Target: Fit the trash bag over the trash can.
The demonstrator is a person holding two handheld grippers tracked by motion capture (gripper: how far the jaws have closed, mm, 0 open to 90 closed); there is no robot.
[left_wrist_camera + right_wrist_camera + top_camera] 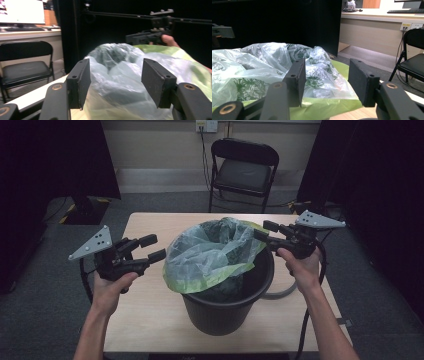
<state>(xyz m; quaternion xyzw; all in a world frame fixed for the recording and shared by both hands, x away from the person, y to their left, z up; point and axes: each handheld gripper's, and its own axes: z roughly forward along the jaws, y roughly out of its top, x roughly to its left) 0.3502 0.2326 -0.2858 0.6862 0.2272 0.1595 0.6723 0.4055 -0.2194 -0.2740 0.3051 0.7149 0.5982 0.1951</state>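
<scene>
Standing on the table (150, 320), a black bucket (225, 312) holds a crumpled translucent plastic bag (212, 255) spilling over its rim. Left gripper (152, 248) and right gripper (263, 230) flank it, jaws apart, gripping nothing.

The high view looks forward and down from above my side of the table (150, 320), far enough back to take in its whole top, with my forearms entering at the bottom edge. My left gripper (113, 85) carries a camera looking low and close along its jaws, across the plastic bag (120, 85) toward my other hand in the upper right. The right gripper view faces back across that bag (262, 72), equally near. All three share the bag and the folding chair (243, 170).
</scene>
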